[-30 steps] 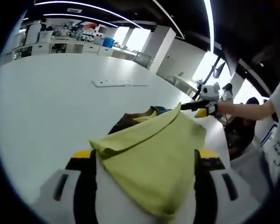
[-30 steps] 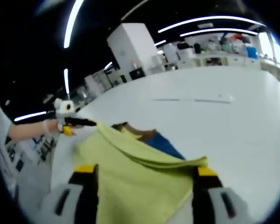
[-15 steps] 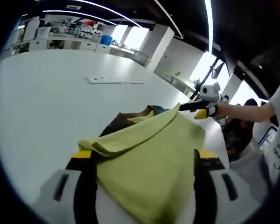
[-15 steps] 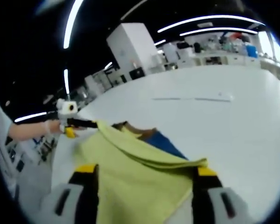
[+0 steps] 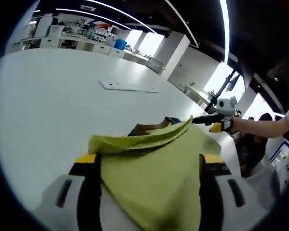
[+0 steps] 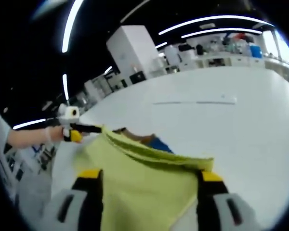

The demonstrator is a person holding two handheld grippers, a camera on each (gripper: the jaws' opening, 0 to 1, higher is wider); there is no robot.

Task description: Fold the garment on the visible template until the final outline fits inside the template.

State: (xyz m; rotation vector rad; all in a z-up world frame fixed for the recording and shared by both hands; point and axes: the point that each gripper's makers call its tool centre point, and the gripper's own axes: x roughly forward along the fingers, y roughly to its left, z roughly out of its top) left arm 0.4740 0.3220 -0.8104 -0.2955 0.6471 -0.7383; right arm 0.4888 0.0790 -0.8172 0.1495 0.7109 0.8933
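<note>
A fold is judged to be in hand: the yellow-green garment [image 5: 154, 178] is held lifted across the lower centre of both views, draped between the jaws of each gripper. In the left gripper view the right gripper [image 5: 202, 120], at right of centre, is clenched on a corner; in the right gripper view the left gripper [image 6: 89, 128], at left, is likewise clamped on the cloth. Darker brown and blue fabric [image 6: 151, 141] is seen beyond the raised edge on the white table [image 5: 48, 96]. No template outline can be made out. Next, the held edge would be carried forward and laid down evenly.

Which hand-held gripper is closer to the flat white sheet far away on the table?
Neither is clearly closer. The left hand-held gripper and right hand-held gripper both hold the yellow garment, far from the white sheet.
</note>
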